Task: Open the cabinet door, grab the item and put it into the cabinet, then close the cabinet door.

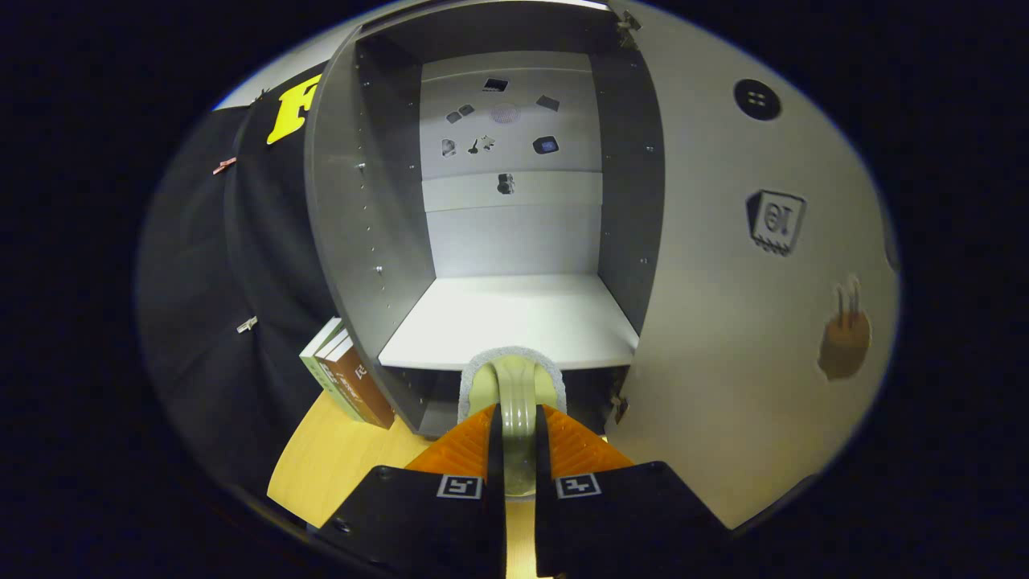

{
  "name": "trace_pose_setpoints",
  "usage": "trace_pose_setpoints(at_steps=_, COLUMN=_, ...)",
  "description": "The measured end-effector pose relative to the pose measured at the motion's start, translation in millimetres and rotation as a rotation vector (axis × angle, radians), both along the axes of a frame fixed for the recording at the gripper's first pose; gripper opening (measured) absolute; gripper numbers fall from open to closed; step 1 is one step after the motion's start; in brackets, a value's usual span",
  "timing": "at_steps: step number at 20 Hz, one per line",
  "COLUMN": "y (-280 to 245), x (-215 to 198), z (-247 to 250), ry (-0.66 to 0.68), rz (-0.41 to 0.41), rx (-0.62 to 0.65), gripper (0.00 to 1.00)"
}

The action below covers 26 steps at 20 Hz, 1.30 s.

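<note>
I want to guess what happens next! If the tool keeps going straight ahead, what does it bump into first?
The tool, shut on the pale brush-like item, points into the open cabinet. The item's front would likely reach the white shelf edge first, or slide in just above it; depth is hard to judge.

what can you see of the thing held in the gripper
The item is pale greenish with a smooth curved handle or arch on top and a fuzzy grey-white rim around its far end, perhaps a brush or scrubber. The hand-held gripper is shut on its narrow handle, both fingers pressing its sides. It points at the open cabinet, its far end at the shelf's front edge.
</note>
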<state>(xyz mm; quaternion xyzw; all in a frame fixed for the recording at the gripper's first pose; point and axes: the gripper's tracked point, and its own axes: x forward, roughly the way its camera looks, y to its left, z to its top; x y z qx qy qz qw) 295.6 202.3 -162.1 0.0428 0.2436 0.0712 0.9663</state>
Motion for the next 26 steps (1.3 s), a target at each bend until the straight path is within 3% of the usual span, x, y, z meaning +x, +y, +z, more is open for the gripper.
trace_pose_setpoints(at_steps=7, y=21, x=91, z=15, ry=-0.023, rz=-0.017, rx=0.023, gripper=0.18)
trace_pose_setpoints(at_steps=12, y=30, x=146, z=-7, ry=0.007, rz=-0.038, rx=0.037, gripper=0.18)
trace_pose_setpoints(at_steps=26, y=37, x=225, z=-37, ry=0.014, rz=-0.092, rx=0.057, gripper=0.18)
